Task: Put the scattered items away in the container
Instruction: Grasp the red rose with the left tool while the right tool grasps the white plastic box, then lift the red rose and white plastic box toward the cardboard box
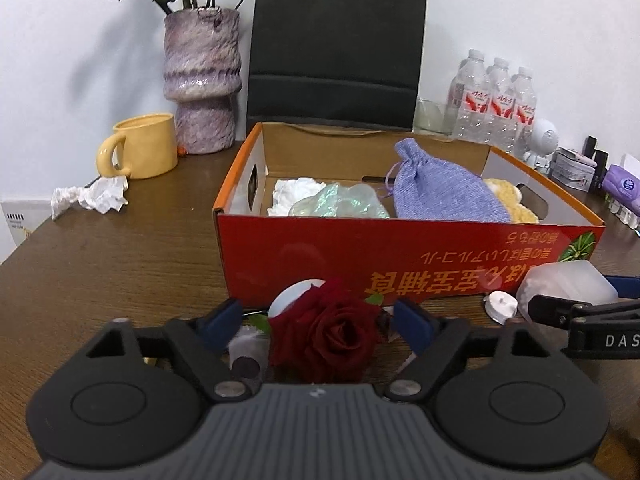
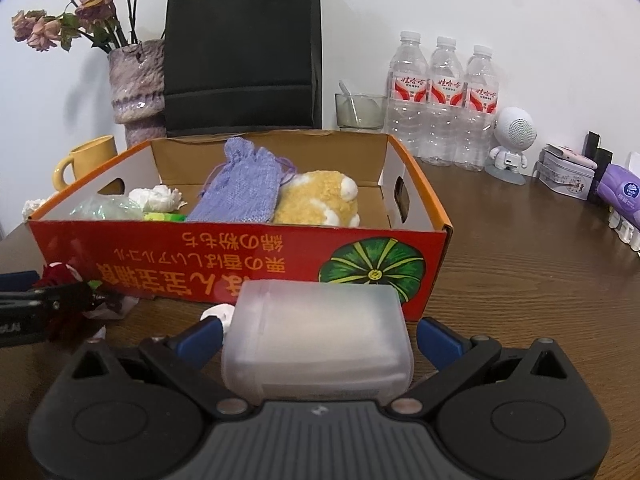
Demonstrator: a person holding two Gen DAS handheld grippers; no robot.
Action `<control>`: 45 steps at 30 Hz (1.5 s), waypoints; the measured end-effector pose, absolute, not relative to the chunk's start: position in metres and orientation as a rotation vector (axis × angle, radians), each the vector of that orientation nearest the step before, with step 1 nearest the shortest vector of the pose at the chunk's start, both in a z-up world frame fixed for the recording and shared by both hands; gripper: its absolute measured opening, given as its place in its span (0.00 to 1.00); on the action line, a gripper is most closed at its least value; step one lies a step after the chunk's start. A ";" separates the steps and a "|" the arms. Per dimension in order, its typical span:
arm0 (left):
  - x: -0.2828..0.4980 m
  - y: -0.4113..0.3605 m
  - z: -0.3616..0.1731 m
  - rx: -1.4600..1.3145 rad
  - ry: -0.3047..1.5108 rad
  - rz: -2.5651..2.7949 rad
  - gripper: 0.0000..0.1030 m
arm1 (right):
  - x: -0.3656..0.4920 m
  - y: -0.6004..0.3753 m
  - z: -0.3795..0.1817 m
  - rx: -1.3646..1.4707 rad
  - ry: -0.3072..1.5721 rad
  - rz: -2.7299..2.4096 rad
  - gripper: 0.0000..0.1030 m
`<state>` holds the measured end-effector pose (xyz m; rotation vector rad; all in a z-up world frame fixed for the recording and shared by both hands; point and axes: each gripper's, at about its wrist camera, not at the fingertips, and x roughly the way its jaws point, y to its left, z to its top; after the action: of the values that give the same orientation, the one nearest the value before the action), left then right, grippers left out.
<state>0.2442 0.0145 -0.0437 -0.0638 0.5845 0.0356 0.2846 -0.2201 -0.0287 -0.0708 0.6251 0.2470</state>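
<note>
An open red cardboard box (image 1: pixel 400 248) stands mid-table; it also shows in the right wrist view (image 2: pixel 240 256). Inside lie a purple knit pouch (image 1: pixel 444 188), a yellow plush toy (image 2: pixel 320 200), a white tissue (image 1: pixel 296 192) and an iridescent wrapper (image 1: pixel 340 204). My left gripper (image 1: pixel 318 320) is open around a dark red rose (image 1: pixel 328 332) in front of the box. My right gripper (image 2: pixel 318 334) is open, its jaws either side of a frosted plastic container (image 2: pixel 316 340). A white cap (image 1: pixel 500 306) lies by that container.
A yellow mug (image 1: pixel 140 146), a crumpled paper (image 1: pixel 92 196), a purple vase (image 1: pixel 202 80) and a black paper bag (image 1: pixel 336 44) stand left and behind. Water bottles (image 2: pixel 440 100), a glass (image 2: pixel 360 112), a white speaker figure (image 2: pixel 512 140) and small boxes (image 2: pixel 568 176) line the right.
</note>
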 end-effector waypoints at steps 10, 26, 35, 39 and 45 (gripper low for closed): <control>0.242 0.025 -0.046 -0.109 0.591 0.017 0.56 | 0.282 -0.223 -0.029 -0.072 0.623 0.272 0.79; 0.228 0.026 -0.037 -0.125 0.546 -0.057 0.55 | 0.269 -0.230 -0.019 -0.034 0.577 0.327 0.79; 0.205 0.014 -0.026 -0.176 0.527 -0.053 0.54 | 0.254 -0.237 -0.001 0.004 0.516 0.345 0.79; 0.193 0.013 -0.017 -0.191 0.512 -0.031 0.54 | 0.246 -0.238 0.004 0.020 0.503 0.369 0.79; 0.183 0.012 0.000 -0.190 0.490 -0.008 0.54 | 0.233 -0.238 0.016 0.035 0.471 0.395 0.79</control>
<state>0.1830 0.0118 -0.0003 -0.1901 0.4898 -0.0076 0.2330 -0.2378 0.0158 0.0349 0.4712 0.3949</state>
